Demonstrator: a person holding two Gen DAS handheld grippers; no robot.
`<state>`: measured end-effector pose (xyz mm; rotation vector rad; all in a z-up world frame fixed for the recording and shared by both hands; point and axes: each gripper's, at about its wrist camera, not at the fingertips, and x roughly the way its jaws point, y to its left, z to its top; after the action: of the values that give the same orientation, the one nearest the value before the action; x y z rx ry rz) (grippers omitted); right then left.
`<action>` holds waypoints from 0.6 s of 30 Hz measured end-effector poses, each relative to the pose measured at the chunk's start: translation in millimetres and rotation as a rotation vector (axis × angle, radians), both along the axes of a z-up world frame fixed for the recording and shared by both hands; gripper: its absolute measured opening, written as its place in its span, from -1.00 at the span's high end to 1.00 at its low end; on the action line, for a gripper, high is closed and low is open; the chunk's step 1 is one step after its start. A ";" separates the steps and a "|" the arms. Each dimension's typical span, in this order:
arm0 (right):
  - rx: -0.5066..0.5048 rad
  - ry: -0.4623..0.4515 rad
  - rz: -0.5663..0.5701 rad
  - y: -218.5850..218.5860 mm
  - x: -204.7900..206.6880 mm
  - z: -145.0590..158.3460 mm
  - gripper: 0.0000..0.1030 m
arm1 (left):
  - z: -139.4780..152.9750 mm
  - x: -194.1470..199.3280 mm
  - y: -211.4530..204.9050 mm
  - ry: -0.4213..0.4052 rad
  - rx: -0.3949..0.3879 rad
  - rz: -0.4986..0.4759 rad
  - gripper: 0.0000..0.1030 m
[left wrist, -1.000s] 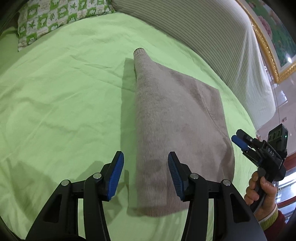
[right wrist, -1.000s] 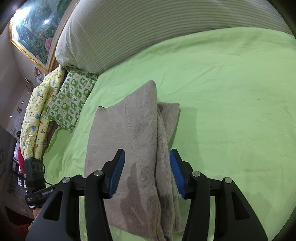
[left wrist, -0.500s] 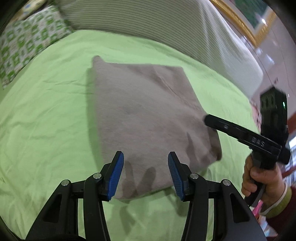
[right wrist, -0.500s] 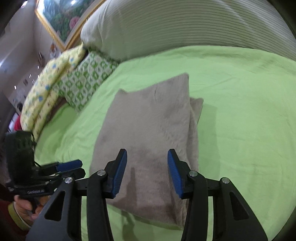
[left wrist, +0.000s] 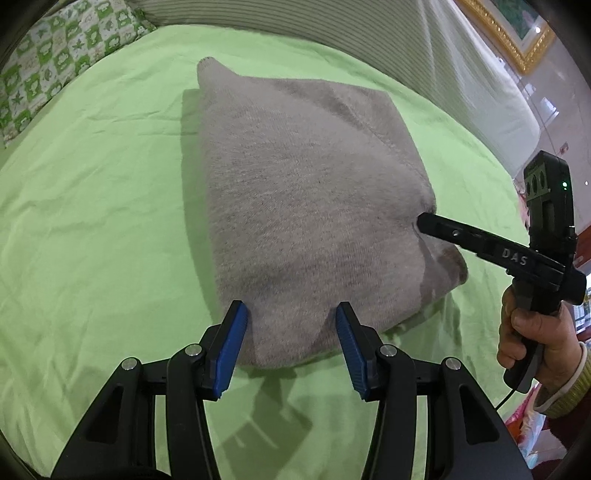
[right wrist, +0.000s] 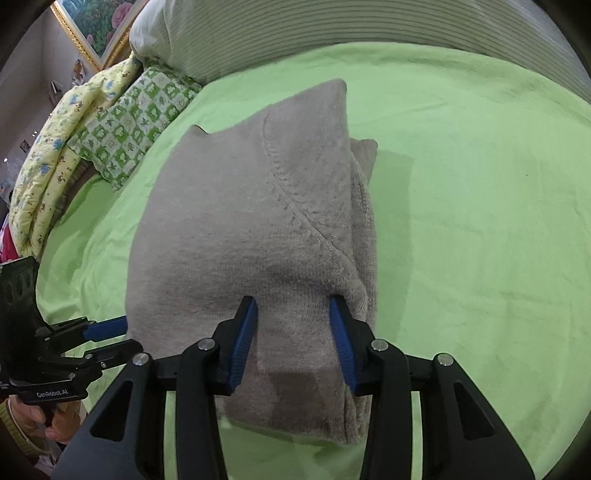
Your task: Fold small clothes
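A folded grey knit sweater lies on the green bedsheet; it also shows in the right wrist view. My left gripper is open, its blue pads either side of the sweater's near edge. My right gripper is open, its pads straddling the sweater's near corner, the cloth bulging between them. In the left wrist view the right gripper pokes into the sweater's right edge. In the right wrist view the left gripper sits at the sweater's left edge.
A striped grey bolster runs along the back of the bed. A green-checked pillow and a yellow quilt lie at the left. A gold-framed picture hangs behind. The sheet spreads to the right.
Both grippers moved in onto the sweater's near edge. The right gripper's fingers went from beside the sweater to pushed into its edge. The cloth now bulges between the pads.
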<state>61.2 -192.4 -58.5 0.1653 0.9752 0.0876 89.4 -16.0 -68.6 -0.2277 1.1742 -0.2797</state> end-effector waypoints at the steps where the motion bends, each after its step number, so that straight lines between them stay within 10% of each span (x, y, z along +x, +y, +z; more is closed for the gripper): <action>1: 0.008 -0.011 0.004 0.5 -3.3 4.3 0.19 | 2.1 -4.2 3.4 0.001 -0.001 0.004 0.01; 18: 0.004 0.016 0.002 -0.8 -43.9 2.4 0.19 | -1.2 -34.5 11.8 0.032 0.027 0.000 0.01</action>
<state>17.3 -193.2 -56.1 0.1687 0.9909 0.0899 54.9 -4.3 -69.8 -0.2097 1.2093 -0.2608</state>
